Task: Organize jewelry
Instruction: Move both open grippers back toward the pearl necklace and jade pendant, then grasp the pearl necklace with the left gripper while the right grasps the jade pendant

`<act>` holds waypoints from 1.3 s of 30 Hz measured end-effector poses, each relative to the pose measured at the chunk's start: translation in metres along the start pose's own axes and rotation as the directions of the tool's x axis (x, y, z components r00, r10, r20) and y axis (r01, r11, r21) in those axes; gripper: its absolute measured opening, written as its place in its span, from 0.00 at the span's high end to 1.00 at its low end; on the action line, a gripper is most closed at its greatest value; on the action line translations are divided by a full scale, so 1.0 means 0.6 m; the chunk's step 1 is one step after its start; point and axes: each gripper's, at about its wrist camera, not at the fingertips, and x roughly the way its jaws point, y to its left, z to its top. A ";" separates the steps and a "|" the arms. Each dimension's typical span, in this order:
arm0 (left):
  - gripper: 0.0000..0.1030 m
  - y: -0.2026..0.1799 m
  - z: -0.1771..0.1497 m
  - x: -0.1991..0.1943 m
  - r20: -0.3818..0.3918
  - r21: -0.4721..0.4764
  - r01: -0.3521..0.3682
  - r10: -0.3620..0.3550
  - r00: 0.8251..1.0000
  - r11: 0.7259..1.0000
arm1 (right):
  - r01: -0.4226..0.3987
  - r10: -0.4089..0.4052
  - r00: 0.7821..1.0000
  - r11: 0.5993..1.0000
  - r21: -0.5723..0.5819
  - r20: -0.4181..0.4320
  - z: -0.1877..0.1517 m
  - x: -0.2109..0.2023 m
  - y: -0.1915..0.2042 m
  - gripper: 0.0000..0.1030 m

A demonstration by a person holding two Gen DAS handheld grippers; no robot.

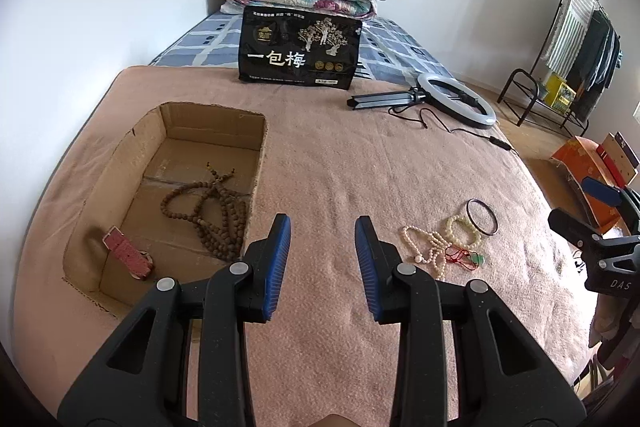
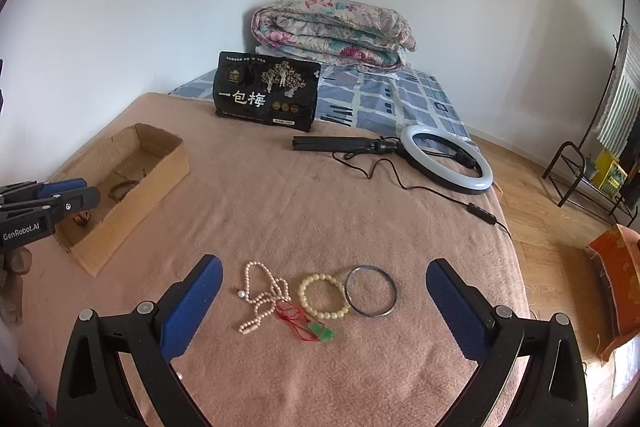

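Cardboard box (image 1: 168, 163) sits left on the bed (image 1: 340, 163), already holding brown prayer beads (image 1: 208, 215) and a pink strap (image 1: 128, 255); left gripper (image 1: 322, 247) hovers just right of the box, jaws apart, empty. Well right of the box lie the pearl necklace (image 2: 260, 293), red-cord jade pendant (image 2: 308, 323), cream bead bracelet (image 2: 322, 297) and dark bangle (image 2: 371, 291) in a left-to-right row. Right gripper (image 2: 324, 291), spread wide and empty, straddles that row, so it's clearly nearer; next pick looks like its job.
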 end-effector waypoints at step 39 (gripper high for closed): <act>0.77 -0.155 -0.073 0.173 -0.247 0.117 0.188 -0.154 0.957 0.975 | -0.250 0.260 0.936 0.965 0.073 -0.235 -0.128 0.151 -0.053 0.53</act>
